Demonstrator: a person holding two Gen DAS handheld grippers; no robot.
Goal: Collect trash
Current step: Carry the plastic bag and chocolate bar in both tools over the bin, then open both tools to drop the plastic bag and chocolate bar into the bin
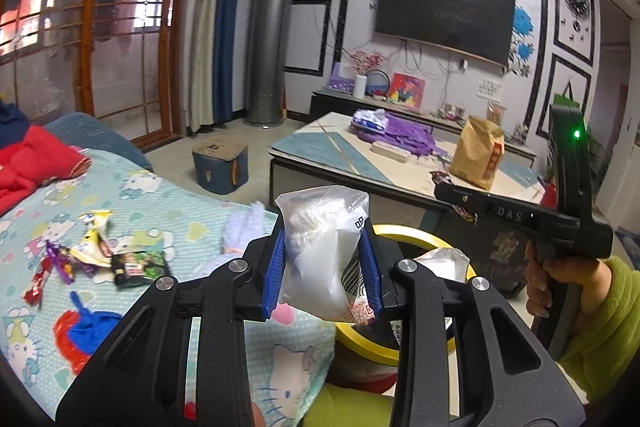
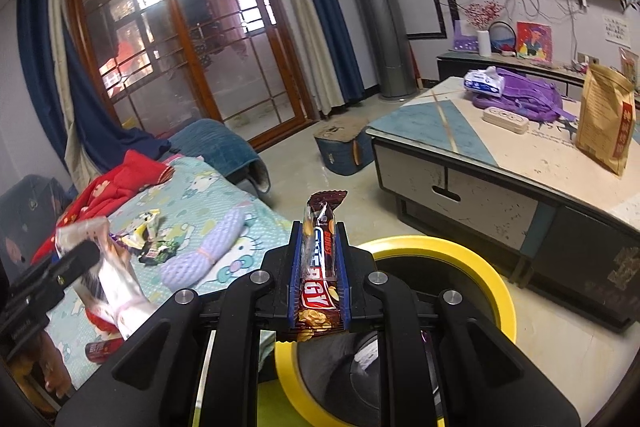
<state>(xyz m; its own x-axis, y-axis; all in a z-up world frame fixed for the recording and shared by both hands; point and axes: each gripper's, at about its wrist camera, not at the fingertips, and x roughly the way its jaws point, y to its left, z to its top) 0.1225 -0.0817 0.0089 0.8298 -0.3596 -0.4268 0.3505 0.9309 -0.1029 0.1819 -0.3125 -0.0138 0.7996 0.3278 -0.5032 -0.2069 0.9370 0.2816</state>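
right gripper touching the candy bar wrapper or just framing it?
Touching. The right wrist view shows the right gripper with both blue jaws pressed flat against the sides of the candy bar wrapper, no gap either side.

Purple backpack (image 2: 520, 99), brown paper bag (image 2: 606, 123) on coffee table (image 2: 500, 163); television (image 1: 444, 11), possibly off.

Both grippers, L (image 1: 323, 269) & R (image 2: 320, 277), clamped tight
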